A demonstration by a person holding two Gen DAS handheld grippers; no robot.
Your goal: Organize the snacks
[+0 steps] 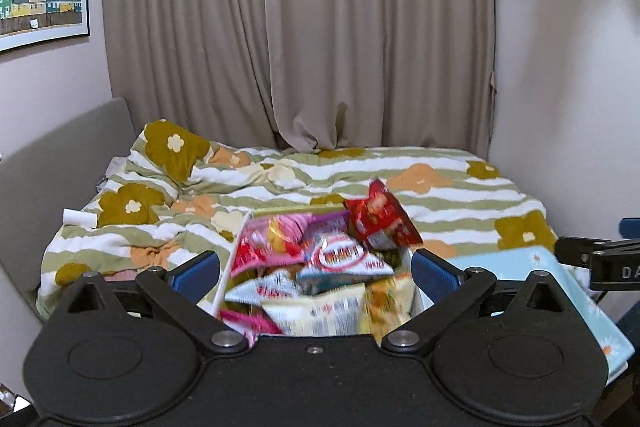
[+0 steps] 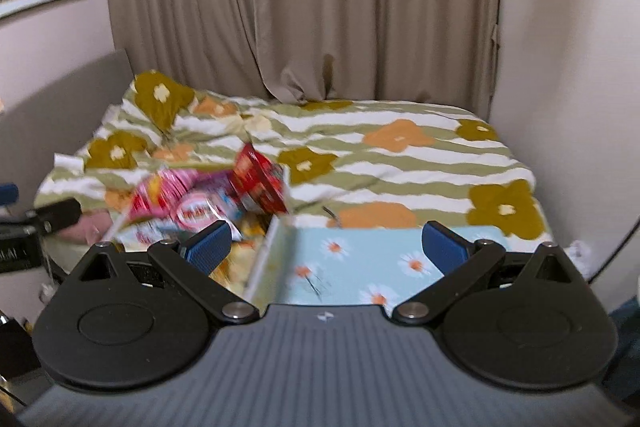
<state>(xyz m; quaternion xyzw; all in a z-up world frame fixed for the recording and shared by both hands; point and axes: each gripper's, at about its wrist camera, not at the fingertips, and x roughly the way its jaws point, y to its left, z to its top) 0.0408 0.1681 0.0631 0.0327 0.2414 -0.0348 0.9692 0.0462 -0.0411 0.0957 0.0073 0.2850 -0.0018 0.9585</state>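
Now both hand-held grippers, left (image 1: 316, 269) and right (image 2: 326, 245), hang spread apart and empty over the bed (image 1: 440, 183). Snacks (image 1: 320, 279) crowd the near box (image 2: 267, 251) (lid (image 2: 360, 255) open rightward); pinch one top packet by its edge.

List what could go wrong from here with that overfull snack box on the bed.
1. The red snack bag sits high at the far edge of the snack box, leaning outward; it could slide onto the flowered duvet.
2. The box rests on soft, rumpled bedding, so a push from either open gripper, left or right, might tip it.
3. The daisy-print lid lies close beside the box and could get knocked.
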